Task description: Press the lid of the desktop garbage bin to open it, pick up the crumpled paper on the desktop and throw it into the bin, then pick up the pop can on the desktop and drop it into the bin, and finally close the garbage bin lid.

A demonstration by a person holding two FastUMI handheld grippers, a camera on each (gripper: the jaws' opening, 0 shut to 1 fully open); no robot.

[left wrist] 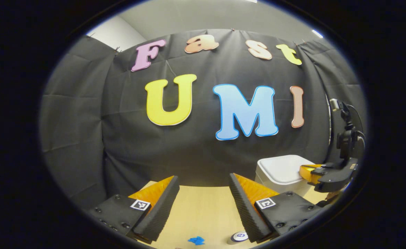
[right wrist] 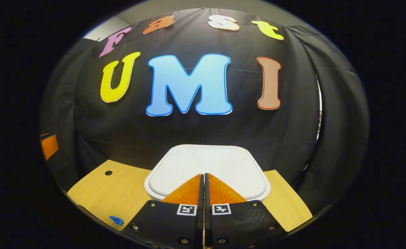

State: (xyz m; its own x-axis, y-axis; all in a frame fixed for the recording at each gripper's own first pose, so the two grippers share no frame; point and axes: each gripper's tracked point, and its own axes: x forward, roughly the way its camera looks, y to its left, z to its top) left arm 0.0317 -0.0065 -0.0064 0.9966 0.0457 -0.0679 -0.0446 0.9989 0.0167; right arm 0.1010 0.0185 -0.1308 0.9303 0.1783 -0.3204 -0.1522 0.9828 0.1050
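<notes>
Closed right tool (right wrist: 203, 180) hovers over white bin's shut lid (right wrist: 206, 166).

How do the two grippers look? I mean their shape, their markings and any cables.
The left gripper has two wedge-shaped fingers with ribbed pads, black bolted bases and a square black-and-white tag on each. The right gripper has the same bases and tags; seen from the left gripper view, its body is black with cables above.

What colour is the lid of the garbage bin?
White; the lid shows best in the right gripper view.
</notes>
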